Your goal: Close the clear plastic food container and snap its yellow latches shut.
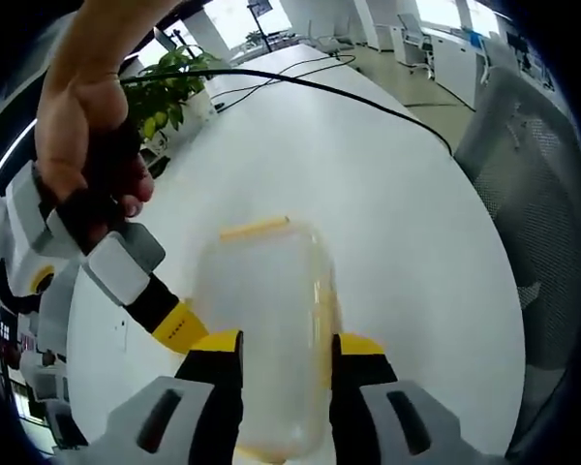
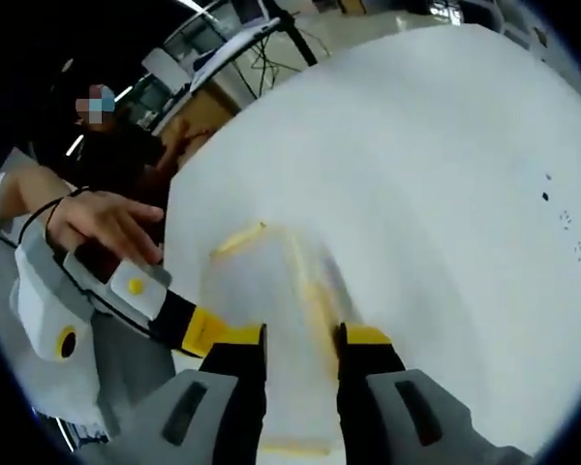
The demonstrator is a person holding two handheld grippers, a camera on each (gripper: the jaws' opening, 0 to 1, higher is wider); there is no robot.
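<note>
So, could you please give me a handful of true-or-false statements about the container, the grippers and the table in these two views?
1. The container rests on a white table. True.
2. A red lid lies beside the container. False: nothing red is there; its trim is yellow, with a yellow latch at the far end.
3. In the left gripper view, the left gripper has the container between its jaws. True.
4. The table is bare of cables. False: a black cable runs across its far part.
5. A potted plant stands at the table's far edge. True.
</note>
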